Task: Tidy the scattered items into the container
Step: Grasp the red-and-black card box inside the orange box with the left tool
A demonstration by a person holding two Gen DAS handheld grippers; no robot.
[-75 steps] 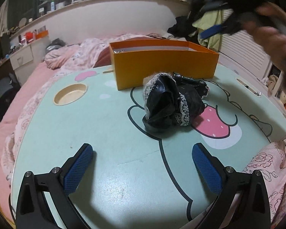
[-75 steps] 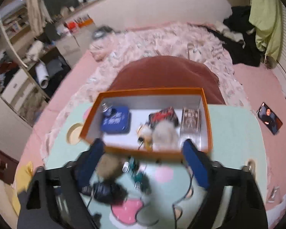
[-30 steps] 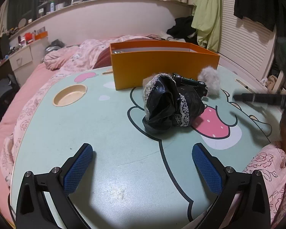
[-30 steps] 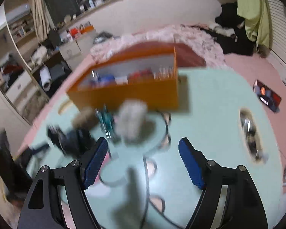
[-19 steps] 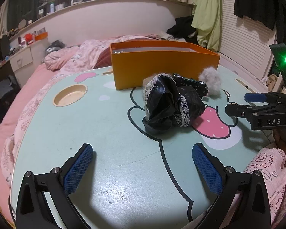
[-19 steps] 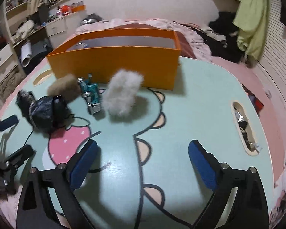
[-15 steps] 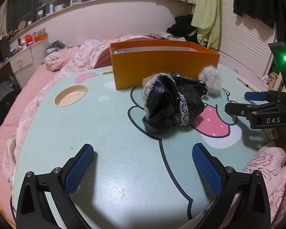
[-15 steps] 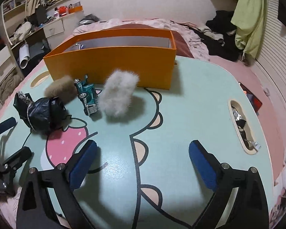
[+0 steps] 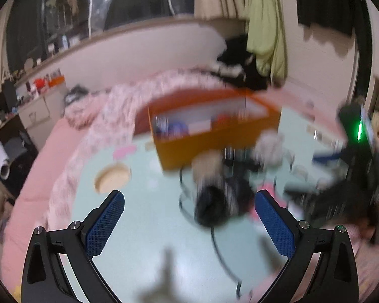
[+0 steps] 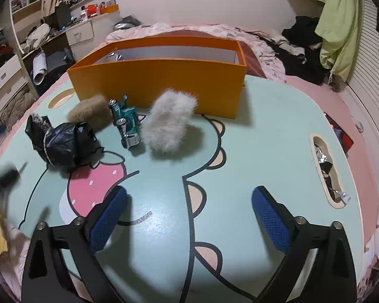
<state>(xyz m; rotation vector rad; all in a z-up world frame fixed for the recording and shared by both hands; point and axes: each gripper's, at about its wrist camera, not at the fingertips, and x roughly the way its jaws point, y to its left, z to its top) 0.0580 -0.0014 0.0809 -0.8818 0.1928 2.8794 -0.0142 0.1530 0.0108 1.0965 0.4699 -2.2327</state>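
We have four items left on the table (image 10: 265, 131), all near its far side in front of the box (image 10: 164, 85): a white puff (image 10: 168, 123) just off the box's front wall, a toy truck (image 10: 126, 123) beside it, a brown puff (image 10: 89, 112) towards the far left corner, and a black bundle (image 10: 63, 144) nearer the left edge. The box stands at the far edge and already holds things, though from the right wrist view we see little of them.

Our right gripper (image 10: 189, 212) hangs over the near middle of the table, its jaws opening towards their widest with nothing between them. Our left gripper (image 9: 189, 217) is also spread wide and empty; its view is badly blurred, so we judge little from it beyond the bundle (image 9: 219, 202) lying ahead between its fingers.

The risks we see:
- The white puff, truck and brown puff sit almost touching. Coming in wide on the puff, we could clip the truck and send it rolling towards an edge.
- The puff is soft and may squash and slip out on the lift over the wall.
- It sits close to the box, so a finger may catch the wall and shove the light box off the far edge.
- Both grippers aim at one cluster and could collide.
- The bundle is loose, with a lace trim; a pinch may take only a fold.
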